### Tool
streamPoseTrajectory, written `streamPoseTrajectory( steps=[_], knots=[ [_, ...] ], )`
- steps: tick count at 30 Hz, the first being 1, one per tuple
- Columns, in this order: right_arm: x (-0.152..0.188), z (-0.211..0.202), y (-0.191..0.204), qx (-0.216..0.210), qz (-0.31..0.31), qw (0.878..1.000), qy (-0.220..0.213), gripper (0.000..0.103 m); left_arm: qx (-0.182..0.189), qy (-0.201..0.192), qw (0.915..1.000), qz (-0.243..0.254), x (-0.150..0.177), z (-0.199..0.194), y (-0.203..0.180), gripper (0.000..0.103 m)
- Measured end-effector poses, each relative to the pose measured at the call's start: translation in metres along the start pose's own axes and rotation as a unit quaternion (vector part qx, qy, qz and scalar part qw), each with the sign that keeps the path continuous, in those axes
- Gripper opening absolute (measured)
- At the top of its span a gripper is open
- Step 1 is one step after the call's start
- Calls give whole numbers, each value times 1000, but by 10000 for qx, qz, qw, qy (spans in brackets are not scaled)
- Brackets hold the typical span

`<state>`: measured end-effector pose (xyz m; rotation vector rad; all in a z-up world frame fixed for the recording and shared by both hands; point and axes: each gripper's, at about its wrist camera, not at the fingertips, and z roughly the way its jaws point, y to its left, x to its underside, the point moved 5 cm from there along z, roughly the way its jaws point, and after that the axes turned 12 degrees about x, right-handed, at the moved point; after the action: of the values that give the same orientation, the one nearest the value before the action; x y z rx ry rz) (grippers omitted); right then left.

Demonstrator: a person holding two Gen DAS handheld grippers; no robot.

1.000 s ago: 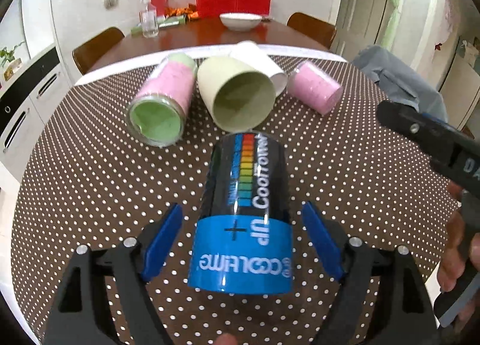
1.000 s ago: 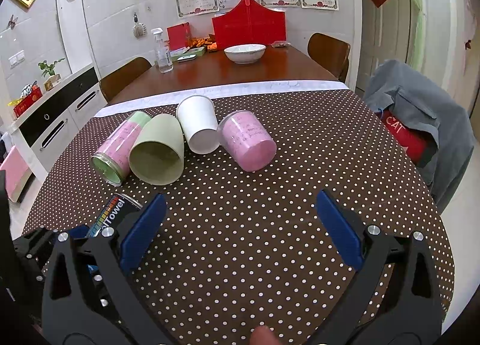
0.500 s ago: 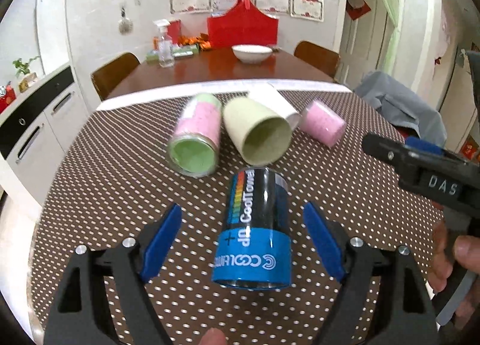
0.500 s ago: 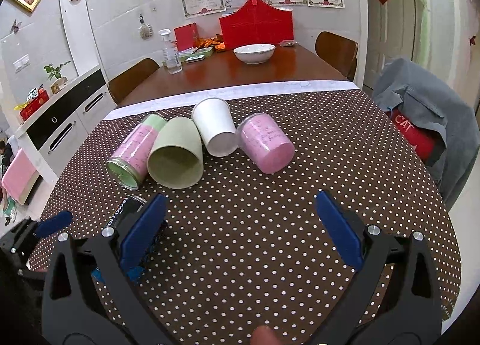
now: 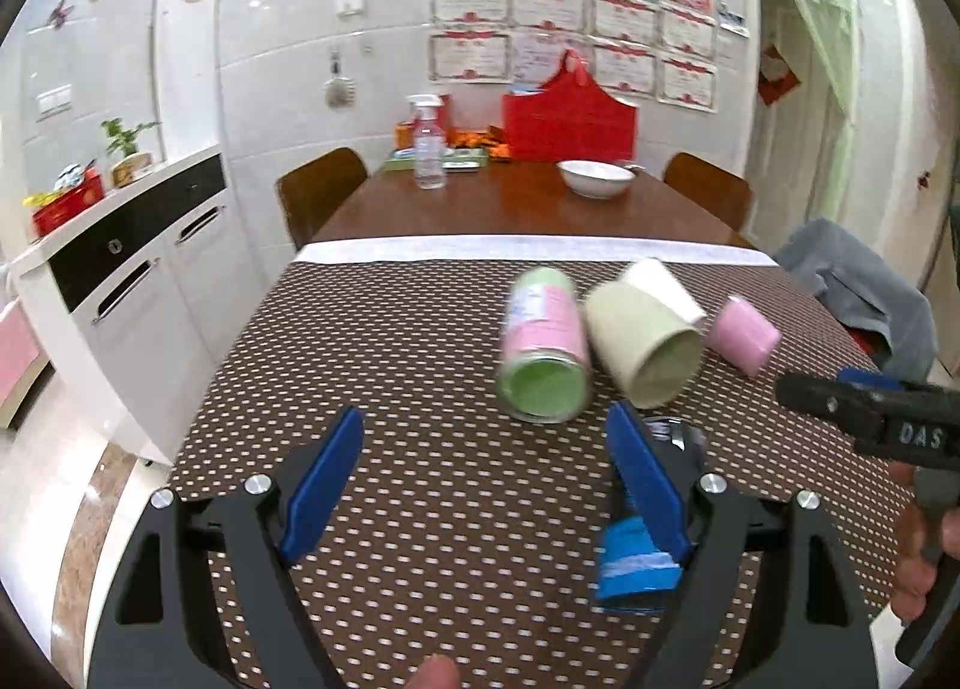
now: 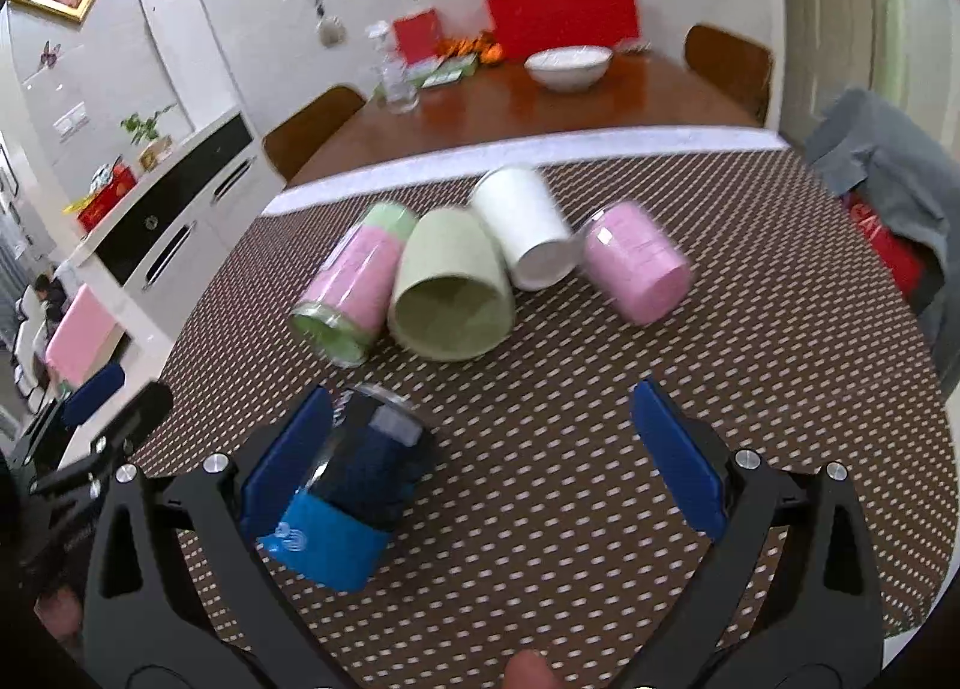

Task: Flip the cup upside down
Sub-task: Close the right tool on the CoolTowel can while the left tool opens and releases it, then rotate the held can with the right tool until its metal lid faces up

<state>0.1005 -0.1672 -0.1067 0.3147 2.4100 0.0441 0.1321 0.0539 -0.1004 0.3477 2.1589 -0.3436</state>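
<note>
A brown tablecloth with white dots covers the near table, with tiled kitchen walls and a wooden dining table behind. Half a second ago the black-and-blue cup lay centred between the left gripper's fingers; now it sits off to that gripper's right, mostly hidden behind its right blue pad in the left wrist view. The left gripper has swung leftward, its jaws spread wide with nothing between them. The right gripper has come closer to the cup — its left pad overlaps the cup's side, though whether it touches I cannot tell. Its jaws are also wide apart and empty.

The cup lies on its side, long axis running roughly away from the camera, blue band nearest and the dark end with its metallic rim pointing toward the other cups.

Beyond it four more lie tipped over in a loose row: a pink-and-green tumbler, a pale green cup with its mouth facing the camera, a white cup, and a pink cup. Farther off, a white bowl and a red basket sit on the dining table.
</note>
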Motion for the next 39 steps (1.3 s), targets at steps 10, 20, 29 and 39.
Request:
streamPoseTrajectory(
  steps=[10, 20, 29, 39],
  knots=[
    [17, 33, 36, -425, 184, 9915, 1213, 97, -51, -129, 9992, -370, -2, -3, 37, 82],
    [17, 57, 44, -409, 723, 9741, 2102, 96, 34, -51, 9991, -431, 8, 3, 43, 82],
    [11, 84, 65, -281, 574, 9637, 2594, 84, 50, -1, 9990, -448, 12, 6, 47, 82],
    [11, 108, 73, -204, 429, 9547, 2936, 71, 10, 105, 9991, -401, 16, 10, 47, 82]
  ],
)
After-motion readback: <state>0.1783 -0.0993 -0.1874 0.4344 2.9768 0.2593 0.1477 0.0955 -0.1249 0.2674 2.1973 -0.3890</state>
